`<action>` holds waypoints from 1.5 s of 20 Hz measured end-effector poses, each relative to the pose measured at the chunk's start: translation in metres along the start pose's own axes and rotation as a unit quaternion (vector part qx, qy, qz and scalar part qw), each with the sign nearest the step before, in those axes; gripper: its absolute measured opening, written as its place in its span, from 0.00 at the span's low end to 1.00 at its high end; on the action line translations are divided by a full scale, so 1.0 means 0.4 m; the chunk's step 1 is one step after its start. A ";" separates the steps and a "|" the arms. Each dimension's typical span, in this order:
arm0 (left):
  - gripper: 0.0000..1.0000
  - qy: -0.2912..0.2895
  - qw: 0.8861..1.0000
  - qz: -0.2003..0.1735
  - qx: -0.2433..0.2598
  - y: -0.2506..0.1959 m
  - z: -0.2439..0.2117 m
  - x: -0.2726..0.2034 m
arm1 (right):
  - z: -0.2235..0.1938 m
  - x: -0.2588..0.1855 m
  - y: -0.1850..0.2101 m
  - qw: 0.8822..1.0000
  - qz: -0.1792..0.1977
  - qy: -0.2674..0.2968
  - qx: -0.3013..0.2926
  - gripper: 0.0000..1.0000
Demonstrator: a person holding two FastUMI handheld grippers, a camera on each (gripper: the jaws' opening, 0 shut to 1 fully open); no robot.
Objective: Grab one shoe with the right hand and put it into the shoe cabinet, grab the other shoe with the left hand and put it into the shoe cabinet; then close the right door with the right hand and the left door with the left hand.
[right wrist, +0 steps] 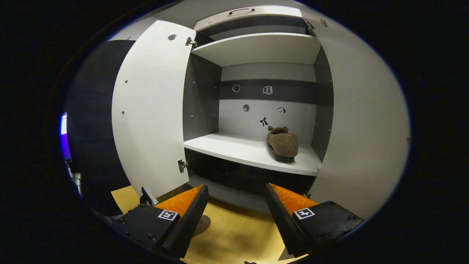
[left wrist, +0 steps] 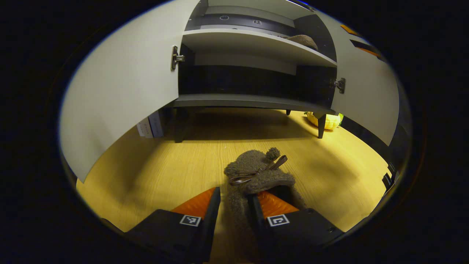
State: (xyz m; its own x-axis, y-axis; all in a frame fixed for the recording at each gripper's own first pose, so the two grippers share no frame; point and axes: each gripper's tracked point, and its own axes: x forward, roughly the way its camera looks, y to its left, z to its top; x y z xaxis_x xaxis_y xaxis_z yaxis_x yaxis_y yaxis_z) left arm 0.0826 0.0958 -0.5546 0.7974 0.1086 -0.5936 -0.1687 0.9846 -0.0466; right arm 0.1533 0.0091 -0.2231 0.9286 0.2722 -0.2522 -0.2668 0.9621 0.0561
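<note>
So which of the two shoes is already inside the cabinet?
The shoe standing on the cabinet's middle shelf, right side. The other shoe is between the left gripper fingers, above the wooden floor.

One shoe (right wrist: 283, 143) on the cabinet's middle shelf (right wrist: 242, 149), other shoe (left wrist: 256, 176) on floor (left wrist: 176, 165) before cabinet
</note>
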 end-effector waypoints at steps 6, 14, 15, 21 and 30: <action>0.07 0.003 1.000 0.017 0.006 0.010 0.010 0.020 | -0.028 0.005 0.003 1.000 0.012 0.016 -0.012 0.99; 0.05 -0.010 1.000 0.022 0.014 -0.043 0.159 -0.144 | 0.011 -0.002 0.006 1.000 0.025 0.003 -0.009 0.99; 0.05 -0.012 1.000 0.018 0.010 -0.060 0.196 -0.183 | 0.023 -0.003 0.006 1.000 0.025 -0.001 -0.006 0.99; 0.05 -0.012 1.000 0.018 0.005 -0.109 0.422 -0.378 | 0.100 0.005 -0.037 0.999 0.010 -0.035 -0.004 0.98; 0.05 -0.059 0.997 0.043 -0.004 -0.081 0.793 -0.469 | 0.171 0.010 -0.064 0.997 0.004 -0.062 -0.055 0.98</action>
State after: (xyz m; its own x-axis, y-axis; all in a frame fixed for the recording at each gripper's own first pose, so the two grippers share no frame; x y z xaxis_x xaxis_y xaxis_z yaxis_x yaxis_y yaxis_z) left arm 0.1222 0.0871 -0.1866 0.8420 0.2085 -0.4975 -0.2438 0.9698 -0.0061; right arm 0.1817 -0.0135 -0.1596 0.9496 0.2856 -0.1296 -0.2940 0.9544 -0.0512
